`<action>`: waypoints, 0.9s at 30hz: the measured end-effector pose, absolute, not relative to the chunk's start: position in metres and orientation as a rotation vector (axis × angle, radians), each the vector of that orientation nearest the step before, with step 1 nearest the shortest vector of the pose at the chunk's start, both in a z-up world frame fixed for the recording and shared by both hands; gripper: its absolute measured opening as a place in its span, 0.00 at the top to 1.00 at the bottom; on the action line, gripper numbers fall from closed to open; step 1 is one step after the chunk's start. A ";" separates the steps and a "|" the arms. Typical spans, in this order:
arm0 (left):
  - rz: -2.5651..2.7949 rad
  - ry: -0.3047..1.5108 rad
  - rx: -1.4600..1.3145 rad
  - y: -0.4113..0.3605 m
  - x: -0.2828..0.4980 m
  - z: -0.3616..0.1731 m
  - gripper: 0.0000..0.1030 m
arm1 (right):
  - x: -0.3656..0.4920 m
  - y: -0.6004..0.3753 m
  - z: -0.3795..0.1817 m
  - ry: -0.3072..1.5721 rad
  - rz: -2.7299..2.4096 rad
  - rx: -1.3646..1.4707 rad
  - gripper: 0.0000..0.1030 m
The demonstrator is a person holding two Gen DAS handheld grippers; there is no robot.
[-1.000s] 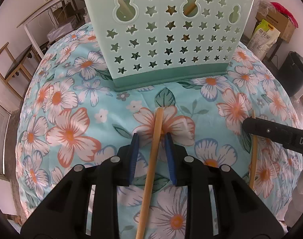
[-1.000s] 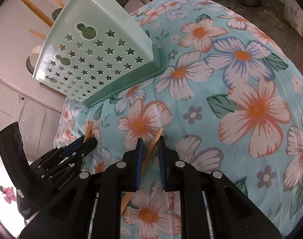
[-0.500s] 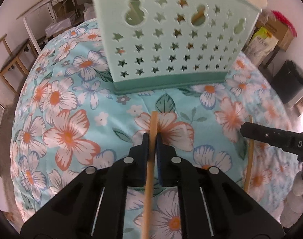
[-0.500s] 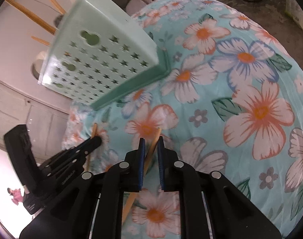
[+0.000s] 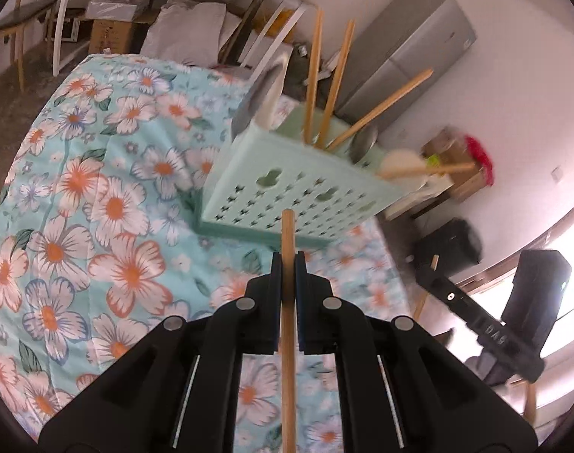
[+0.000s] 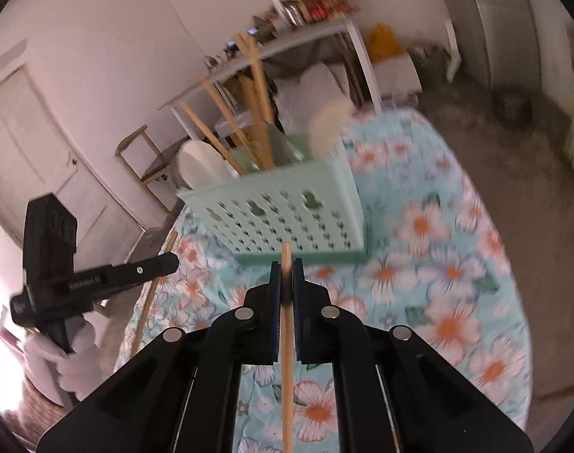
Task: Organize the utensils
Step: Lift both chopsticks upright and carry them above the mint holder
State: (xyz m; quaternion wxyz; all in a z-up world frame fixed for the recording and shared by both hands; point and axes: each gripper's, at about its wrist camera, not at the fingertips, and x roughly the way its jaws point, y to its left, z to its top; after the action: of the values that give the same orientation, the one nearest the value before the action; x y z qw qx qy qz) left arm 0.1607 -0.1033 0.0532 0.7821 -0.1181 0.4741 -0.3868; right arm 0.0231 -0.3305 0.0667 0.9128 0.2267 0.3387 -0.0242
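Gripping one wooden chopstick apiece, two hand-held grippers hover above a table dressed in a floral cloth, with a mint-green perforated utensil basket standing ahead of them. The left gripper is clamped on its chopstick, the blue pads pressed flat to either side and a short length of the tip showing beyond them. The right gripper has just been closing and now pinches the second chopstick the same way, near its forward end. Both sticks are off the cloth and run back under the gripper bodies. In the basket, several chopsticks already lean upright beside pale spoon-like utensils.

The sticks look light, stiff and smooth, so weight should pose no trouble; the likelier risk is that a round, polished shaft swivels or slides between flat pads. A hold this near one end leaves a long tail free to swing, and a grip closer to the middle would probably steady it. The basket itself seems light and might shift if a stick knocks its rim.
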 end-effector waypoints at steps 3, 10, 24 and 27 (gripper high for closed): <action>-0.863 1.006 -0.280 -0.098 0.160 0.062 0.95 | 0.019 -0.324 0.080 0.669 -0.048 0.422 0.94; -0.836 1.037 -0.287 -0.092 0.161 0.054 0.94 | 0.013 -0.316 0.088 0.647 -0.034 0.400 0.94; -0.822 0.898 -0.177 -0.086 0.147 0.095 1.00 | 0.000 -0.317 0.112 0.575 -0.019 0.385 0.94; -0.825 0.965 -0.190 -0.090 0.152 0.075 1.00 | 0.000 -0.317 0.109 0.582 -0.009 0.394 0.94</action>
State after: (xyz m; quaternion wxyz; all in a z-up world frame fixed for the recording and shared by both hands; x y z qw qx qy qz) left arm 0.1521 -0.0902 0.0752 0.8012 -0.0884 0.4499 -0.3846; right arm 0.0005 -0.3168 0.1092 0.9388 0.1929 0.2853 -0.0045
